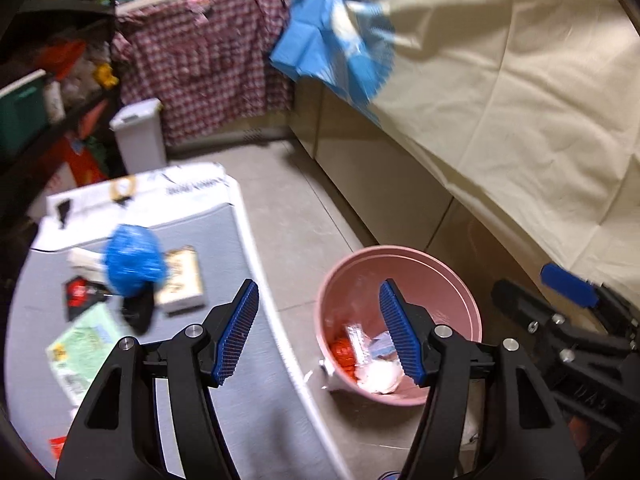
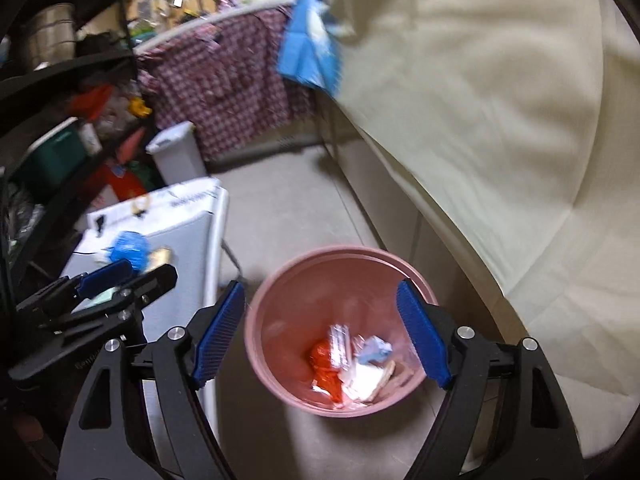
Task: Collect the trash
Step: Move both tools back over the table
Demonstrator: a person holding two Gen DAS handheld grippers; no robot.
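A pink bin [image 1: 348, 276] [image 2: 280, 292] stands on the tiled floor beside a grey table [image 1: 224, 236] [image 2: 192, 232]. Inside it lie a red wrapper [image 1: 343, 354] [image 2: 326, 364], white paper [image 1: 380, 376] [image 2: 364, 380] and a clear packet. My left gripper [image 1: 319, 286] is open and empty, above the table's edge and the bin. My right gripper [image 2: 321, 285] is open and empty over the bin. On the table lie a crumpled blue bag [image 1: 134, 264] [image 2: 128, 246], a beige box [image 1: 182, 280], a green pack [image 1: 84, 344] and a black-and-red wrapper [image 1: 80, 292].
A cream cloth [image 1: 520, 120] [image 2: 500, 140] drapes a large surface on the right, close behind the bin. A white lidded bin [image 1: 138, 136] [image 2: 176, 156] stands by the crowded black shelves [image 1: 48, 112] on the left. Plaid fabric [image 1: 208, 60] and a blue cloth [image 1: 320, 44] hang at the back.
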